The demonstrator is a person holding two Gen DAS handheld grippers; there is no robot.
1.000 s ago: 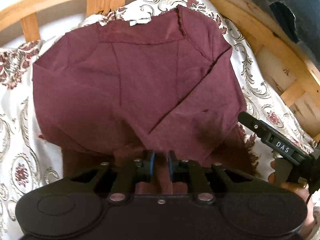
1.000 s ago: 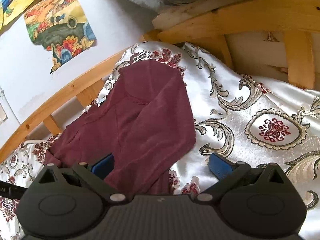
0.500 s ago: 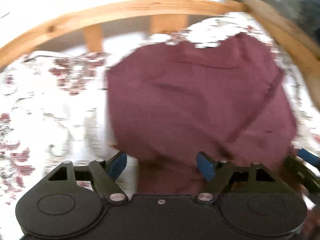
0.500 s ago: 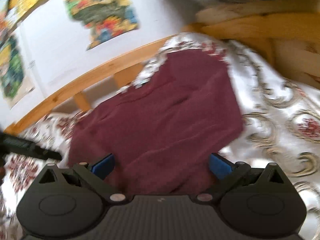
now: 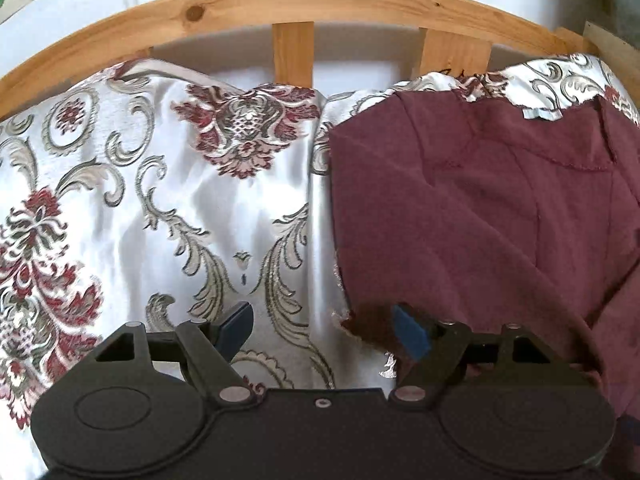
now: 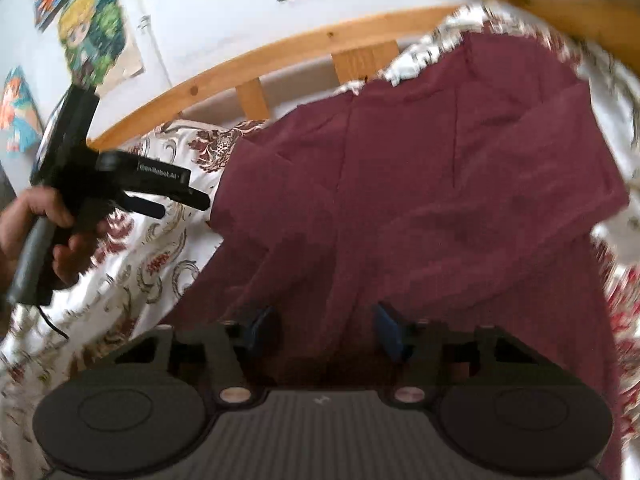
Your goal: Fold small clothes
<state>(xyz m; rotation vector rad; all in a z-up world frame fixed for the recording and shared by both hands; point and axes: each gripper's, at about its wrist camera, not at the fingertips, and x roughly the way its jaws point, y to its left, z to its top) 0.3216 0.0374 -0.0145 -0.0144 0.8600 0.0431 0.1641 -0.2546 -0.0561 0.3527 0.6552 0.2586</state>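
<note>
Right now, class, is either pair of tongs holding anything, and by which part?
Nothing is held. The left tongs are open beside the edge of the maroon fabric garment; the right tongs are open over it.

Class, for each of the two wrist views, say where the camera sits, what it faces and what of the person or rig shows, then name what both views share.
Left wrist: sits behind the left gripper, open, facing the patterned cloth and the wooden rail; the shirt lies to the right.
Right wrist: sits behind the right gripper, open over the shirt; the left gripper and the hand holding it show at left, posters on the wall.
Shared: shirt, patterned cloth, rail, left gripper.
</note>
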